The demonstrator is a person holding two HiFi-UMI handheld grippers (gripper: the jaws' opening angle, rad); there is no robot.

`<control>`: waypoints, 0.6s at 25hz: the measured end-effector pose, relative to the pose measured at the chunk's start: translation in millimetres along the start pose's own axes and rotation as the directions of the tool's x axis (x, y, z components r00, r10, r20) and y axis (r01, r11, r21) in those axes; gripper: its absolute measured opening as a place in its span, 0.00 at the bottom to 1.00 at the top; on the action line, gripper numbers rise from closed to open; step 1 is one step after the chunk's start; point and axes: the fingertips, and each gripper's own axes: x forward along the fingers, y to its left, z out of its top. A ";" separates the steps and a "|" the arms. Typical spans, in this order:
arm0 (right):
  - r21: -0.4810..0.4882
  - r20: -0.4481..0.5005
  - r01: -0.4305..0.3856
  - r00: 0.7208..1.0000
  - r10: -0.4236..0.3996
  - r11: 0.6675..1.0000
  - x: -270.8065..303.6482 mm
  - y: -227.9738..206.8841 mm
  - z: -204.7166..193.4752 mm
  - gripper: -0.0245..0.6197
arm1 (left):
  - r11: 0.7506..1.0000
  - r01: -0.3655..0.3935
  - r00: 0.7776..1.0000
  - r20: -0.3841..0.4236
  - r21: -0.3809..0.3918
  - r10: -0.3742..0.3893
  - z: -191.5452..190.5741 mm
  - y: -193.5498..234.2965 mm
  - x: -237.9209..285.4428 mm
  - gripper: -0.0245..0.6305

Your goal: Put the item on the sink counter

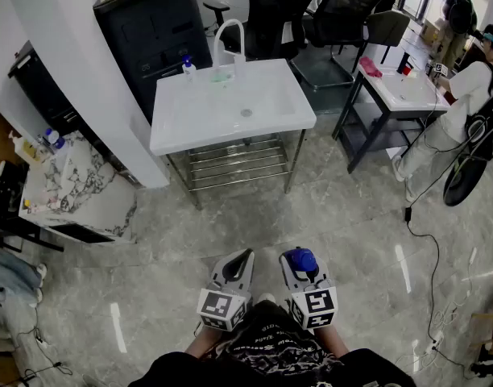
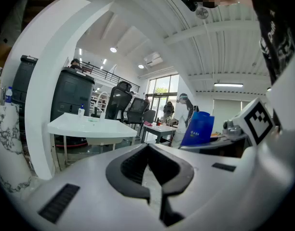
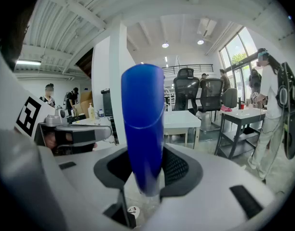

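The white sink counter (image 1: 198, 119) with its curved white faucet (image 1: 229, 43) stands a few steps ahead in the head view. A small pump bottle (image 1: 188, 68) stands by the faucet. Both grippers are held low, close to my body. My right gripper (image 1: 299, 258) is shut on a blue, round-topped bottle (image 3: 143, 129) that stands upright between its pads. The left gripper (image 1: 242, 258) is shut with nothing in it. From the left gripper view the blue bottle (image 2: 198, 128) shows off to the right and the counter (image 2: 92, 126) to the left.
A marble-patterned side table (image 1: 77, 188) with bottles stands at the left, by a white pillar (image 1: 85, 71). A black cabinet (image 1: 150, 22) is behind the sink. At the right are a second white table (image 1: 399, 87), a person (image 1: 464, 95), office chairs and floor cables (image 1: 428, 248).
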 end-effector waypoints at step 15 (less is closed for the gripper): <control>0.042 0.013 0.022 1.000 -0.022 0.999 34.5 9.5 14.2 0.28 | 0.999 0.043 0.999 0.014 -0.012 -0.043 10.9 38.4 14.0 0.05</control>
